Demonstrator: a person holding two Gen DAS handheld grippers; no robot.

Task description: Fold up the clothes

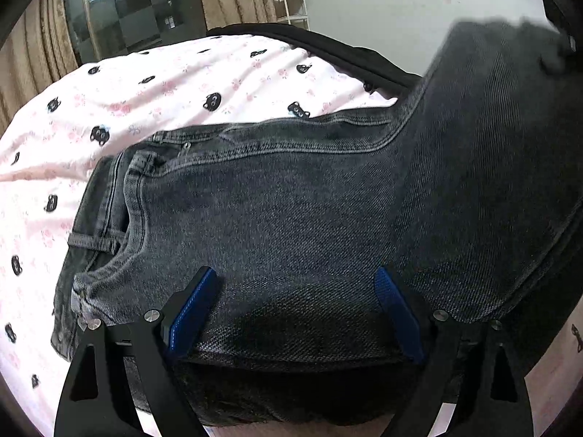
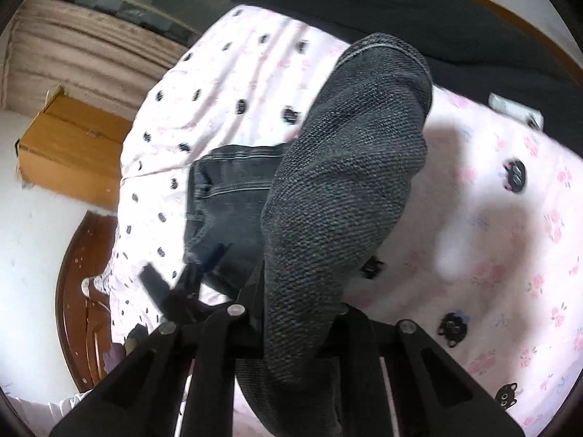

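Currently listed: one pair of dark grey denim jeans [image 1: 291,211], lying on a bed covered by a pink sheet [image 1: 153,83] printed with small black cat faces and pale flowers. Left tool [image 1: 295,287]: jaws spread wide, blue pads [image 1: 193,309] standing apart above the cloth, the seat of the jeans directly beneath and ahead of it, no fold caught between the pads. The waistband, belt loop and stitched side seam lie ahead and to the left of this tool; one trouser leg rises ahead and to its right, up toward the frame edge. Right tool [image 2: 291,313]: jaws drawn close together and pinching a thick fold of trouser leg [image 2: 346,189], which stands up from between its fingers and hangs ahead of it, the hemmed cuff at the far end. Ahead and to the left of the right tool, the waist portion of the jeans rests flat on the sheet, with the left tool over it, blurred. Further items: a black garment [image 1: 328,47] at the far edge of the bed; a cardboard box [image 2: 69,145] on the pale floor, far left of the right tool; brown curtains [image 2: 83,54] behind it; a dark wooden bed frame [image 2: 80,291] near left; a white wire rack [image 1: 291,3] against the wall.
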